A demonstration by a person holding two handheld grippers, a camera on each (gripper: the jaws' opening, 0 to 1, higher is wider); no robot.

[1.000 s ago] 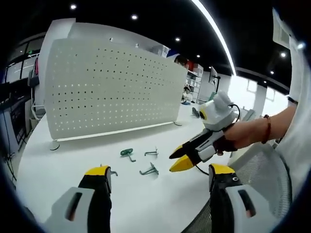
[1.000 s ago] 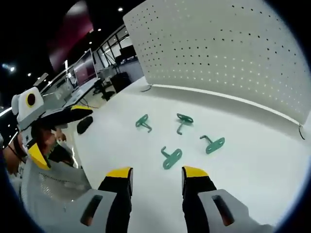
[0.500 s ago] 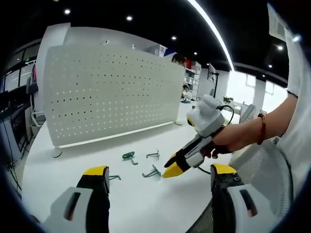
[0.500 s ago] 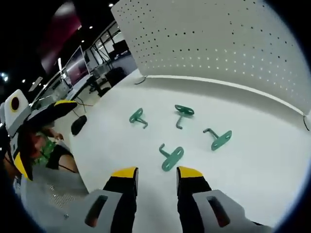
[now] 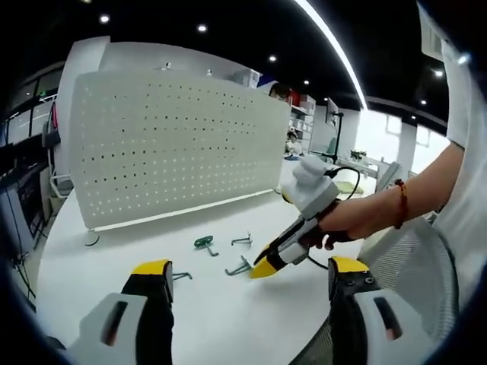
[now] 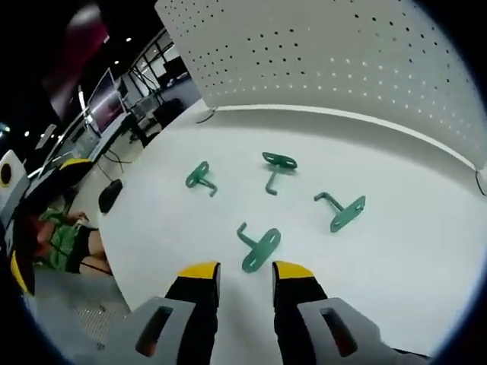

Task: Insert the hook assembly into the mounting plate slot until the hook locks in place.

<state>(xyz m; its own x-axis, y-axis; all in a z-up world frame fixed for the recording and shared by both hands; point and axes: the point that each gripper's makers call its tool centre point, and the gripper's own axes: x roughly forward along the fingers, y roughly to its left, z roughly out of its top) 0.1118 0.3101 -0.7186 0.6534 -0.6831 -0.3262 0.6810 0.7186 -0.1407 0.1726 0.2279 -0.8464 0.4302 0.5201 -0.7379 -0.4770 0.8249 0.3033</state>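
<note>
now your right claw (image 6: 237, 271) hovers narrowly parted just short of the nearest green hook (image 6: 257, 247) on the tabletop (image 6: 411, 258); your left claw (image 5: 247, 270) gapes wide.

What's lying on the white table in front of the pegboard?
Four green hooks lie loose on the table before the pegboard. The right claw hovers near the closest.

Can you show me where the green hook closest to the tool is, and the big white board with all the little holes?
nearest green hook (image 6: 257, 249), right gripper view, on its flat plate.
white pegboard (image 6: 358, 68), right gripper view, on its perforated face.
right tool (image 6: 245, 272), right gripper view, midway between its yellow tips.
</note>
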